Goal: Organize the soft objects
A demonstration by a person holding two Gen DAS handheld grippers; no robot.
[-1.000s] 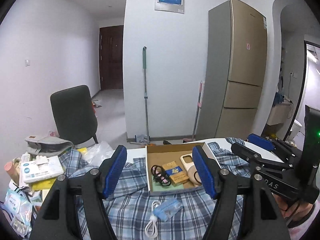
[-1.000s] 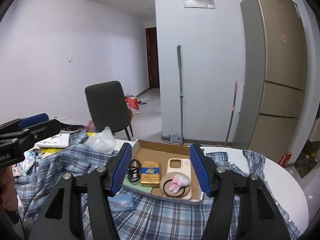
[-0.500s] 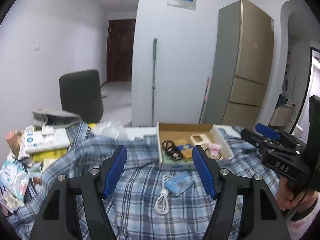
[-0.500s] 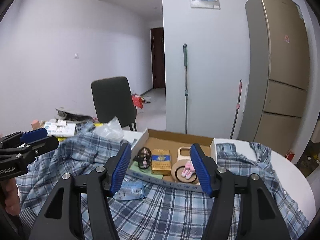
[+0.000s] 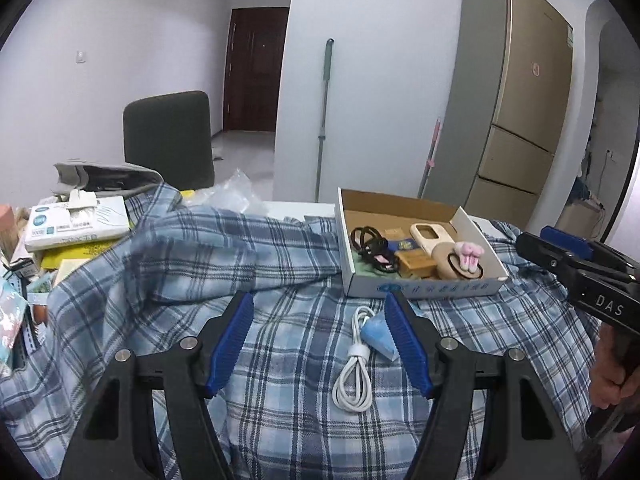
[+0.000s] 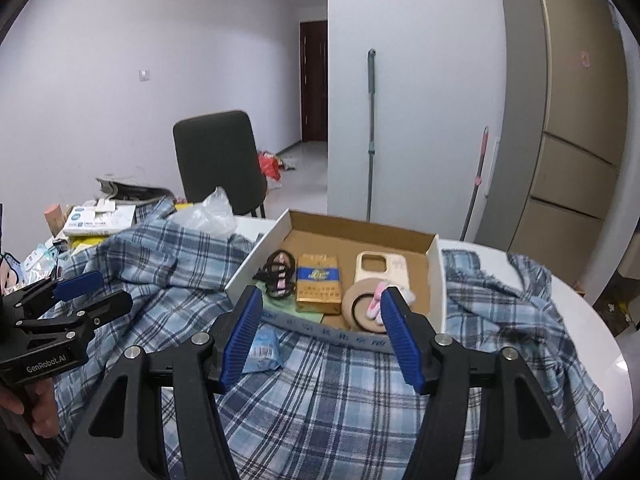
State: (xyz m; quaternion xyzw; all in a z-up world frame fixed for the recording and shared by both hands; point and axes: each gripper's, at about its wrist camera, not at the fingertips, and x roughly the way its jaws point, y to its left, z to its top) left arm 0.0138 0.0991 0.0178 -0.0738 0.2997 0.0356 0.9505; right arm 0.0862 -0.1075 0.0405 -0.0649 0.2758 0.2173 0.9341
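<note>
Closer now — plaid shirt [image 5: 280, 264] blankets round white table [image 6: 592, 320] (fridge [image 5: 516, 112] behind).

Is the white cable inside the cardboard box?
No, the white cable lies coiled on the plaid shirt, in front of the box.

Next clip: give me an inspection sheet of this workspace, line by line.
Surface: round white table, mostly covered.
Job's things: blue-and-white plaid shirt spread across it.
Clutter: shallow cardboard box of small items on the shirt; light blue packet; tissue pack and papers at left.
Grippers: left gripper and right gripper open, empty.
Cables: coiled white cable on the shirt.
Surroundings: dark chair, gold fridge, mop.
</note>
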